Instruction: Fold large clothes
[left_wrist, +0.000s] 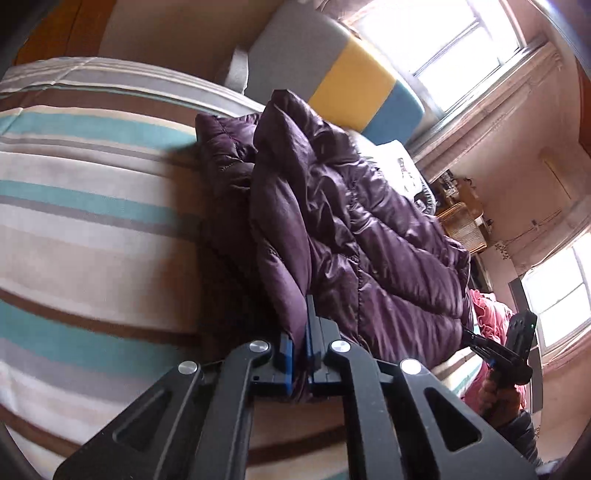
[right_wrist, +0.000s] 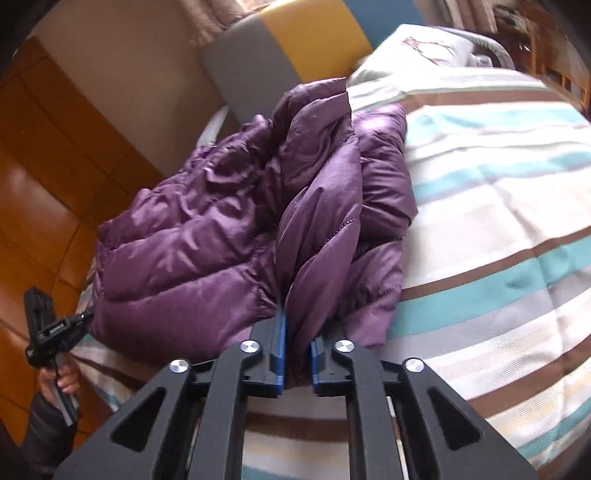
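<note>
A purple puffer jacket (left_wrist: 362, 236) lies bunched and partly folded on a striped bed (left_wrist: 92, 206). My left gripper (left_wrist: 300, 332) is shut on the jacket's near edge, fabric pinched between its blue pads. In the right wrist view the jacket (right_wrist: 207, 236) lies the same way, and my right gripper (right_wrist: 297, 332) is shut on another part of the near edge. Each gripper shows small in the other's view: the right one (left_wrist: 495, 350) at the jacket's far corner, the left one (right_wrist: 55, 328) at the left corner.
The bed cover (right_wrist: 498, 221) has teal, brown and white stripes. A grey, yellow and blue headboard (left_wrist: 354, 85) stands behind the jacket, with a white pillow (right_wrist: 417, 48) beside it. A pink cloth (left_wrist: 491, 314) lies at the bed's edge. Wooden floor (right_wrist: 44, 184) runs along the left.
</note>
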